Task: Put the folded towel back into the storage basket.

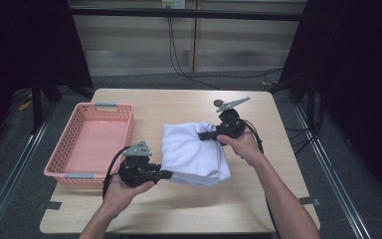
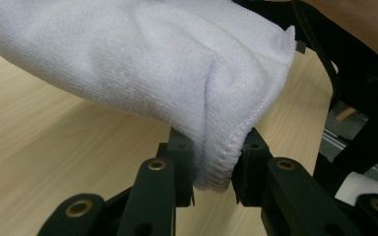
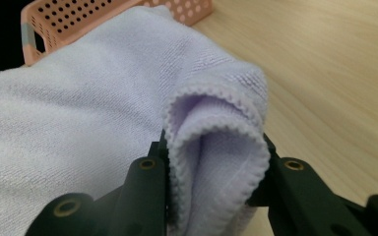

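A folded white towel [image 1: 191, 152] hangs just above the middle of the wooden table [image 1: 189, 209], held at two sides. My left gripper [image 1: 165, 174] is shut on the towel's near left edge; in the left gripper view the stitched hem [image 2: 226, 157] is pinched between the black jaws of that gripper [image 2: 215, 169]. My right gripper [image 1: 204, 135] is shut on the far right corner; in the right gripper view a thick rolled fold [image 3: 216, 162] is squeezed between the jaws of this gripper [image 3: 215, 172]. The towel sags between the two grips.
A pink perforated basket [image 1: 74, 132] stands on the table's left part, its corner [image 3: 44, 24] also seen in the right gripper view. Bare wood lies in front of and right of the towel. Cables run on the floor behind the table.
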The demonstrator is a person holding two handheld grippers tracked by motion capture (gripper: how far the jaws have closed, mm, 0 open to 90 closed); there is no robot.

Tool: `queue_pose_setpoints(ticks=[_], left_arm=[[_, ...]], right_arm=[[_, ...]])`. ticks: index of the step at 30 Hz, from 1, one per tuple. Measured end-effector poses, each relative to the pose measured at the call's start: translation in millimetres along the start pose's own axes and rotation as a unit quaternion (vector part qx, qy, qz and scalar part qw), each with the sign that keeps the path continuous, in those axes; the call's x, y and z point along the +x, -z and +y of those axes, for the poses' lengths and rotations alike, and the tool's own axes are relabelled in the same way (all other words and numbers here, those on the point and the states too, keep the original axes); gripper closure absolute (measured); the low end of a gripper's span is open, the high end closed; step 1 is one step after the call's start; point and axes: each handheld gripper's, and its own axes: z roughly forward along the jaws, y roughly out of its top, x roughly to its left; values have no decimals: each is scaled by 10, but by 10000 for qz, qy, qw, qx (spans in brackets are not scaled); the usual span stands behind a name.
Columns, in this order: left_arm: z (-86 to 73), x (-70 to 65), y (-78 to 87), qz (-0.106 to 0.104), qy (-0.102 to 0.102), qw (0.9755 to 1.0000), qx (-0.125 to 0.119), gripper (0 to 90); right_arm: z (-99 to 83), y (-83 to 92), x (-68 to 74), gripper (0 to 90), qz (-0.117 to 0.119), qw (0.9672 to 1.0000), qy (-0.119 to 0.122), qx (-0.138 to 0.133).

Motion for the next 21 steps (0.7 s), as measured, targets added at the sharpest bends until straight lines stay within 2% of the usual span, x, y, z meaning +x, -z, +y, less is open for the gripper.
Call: queue_pose_setpoints(ticks=[3,5,9,15,18,19,21], left_arm=[[31,74,111,43,79,9999,-101,738],[51,122,180,144,59,9998,-124,738],[65,200,312,147,138,9995,-240,739],[76,301,513,344,246,9988,-265,738],[86,343,616,444,238,9983,-297,739],[91,361,655,467,233,9981,-316,740],[97,402,749,596,337,9967,-432,741]], right_arm=[[126,-56,24,689,47,10000,21,-18],[211,-91,43,694,44,10000,24,-57],[386,-154,71,697,91,9999,36,-57],[626,-252,143,697,160,9998,143,-58],[740,-306,180,699,213,9995,203,-66],[779,-318,195,700,214,9996,155,-110],[863,-363,230,701,222,9995,170,-113]])
